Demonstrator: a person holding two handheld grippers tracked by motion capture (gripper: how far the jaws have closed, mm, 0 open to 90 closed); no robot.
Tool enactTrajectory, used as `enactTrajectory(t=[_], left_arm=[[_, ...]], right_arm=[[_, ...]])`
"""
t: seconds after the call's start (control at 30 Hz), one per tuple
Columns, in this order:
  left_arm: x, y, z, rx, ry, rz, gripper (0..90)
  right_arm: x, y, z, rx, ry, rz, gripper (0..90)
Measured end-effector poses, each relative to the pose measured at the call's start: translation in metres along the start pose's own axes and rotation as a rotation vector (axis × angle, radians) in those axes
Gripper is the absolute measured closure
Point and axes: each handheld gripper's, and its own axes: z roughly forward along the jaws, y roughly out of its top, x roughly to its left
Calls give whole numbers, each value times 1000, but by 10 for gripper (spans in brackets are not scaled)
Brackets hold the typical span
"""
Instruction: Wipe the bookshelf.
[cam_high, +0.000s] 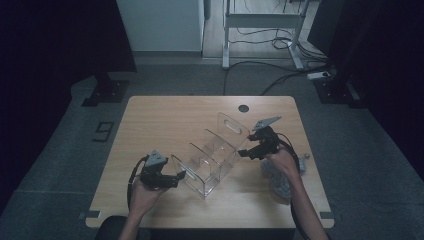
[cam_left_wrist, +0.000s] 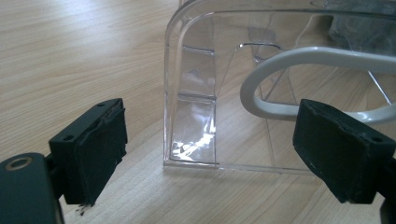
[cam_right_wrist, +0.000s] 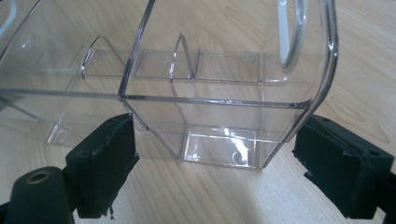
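Note:
A clear plastic organizer (cam_high: 212, 155) with several compartments lies slantwise on the wooden table (cam_high: 165, 115). My left gripper (cam_high: 175, 176) sits at its near-left end, jaws wide apart. In the left gripper view the left gripper (cam_left_wrist: 210, 149) faces the clear organizer's (cam_left_wrist: 191, 116) end wall and white-edged handle slot (cam_left_wrist: 299, 56), with nothing between the pads. My right gripper (cam_high: 244, 153) is at the far-right end. The right gripper (cam_right_wrist: 215, 163) is open there too, and the organizer's end (cam_right_wrist: 219, 112) stands just ahead of its pads (cam_right_wrist: 105, 163), spanning the gap between them.
A grey crumpled cloth (cam_high: 277, 182) lies on the table under the right forearm. A round cable hole (cam_high: 243, 108) sits near the table's far edge. Beyond the table are a white frame's legs (cam_high: 260, 30) and cables on the floor.

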Motion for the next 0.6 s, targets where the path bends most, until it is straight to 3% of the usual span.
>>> enactTrajectory(t=[0.6], left_arm=[[15,0,-3,-19,40,-38,104]], right_arm=[[20,-13,-10,21,18,-5,131]])
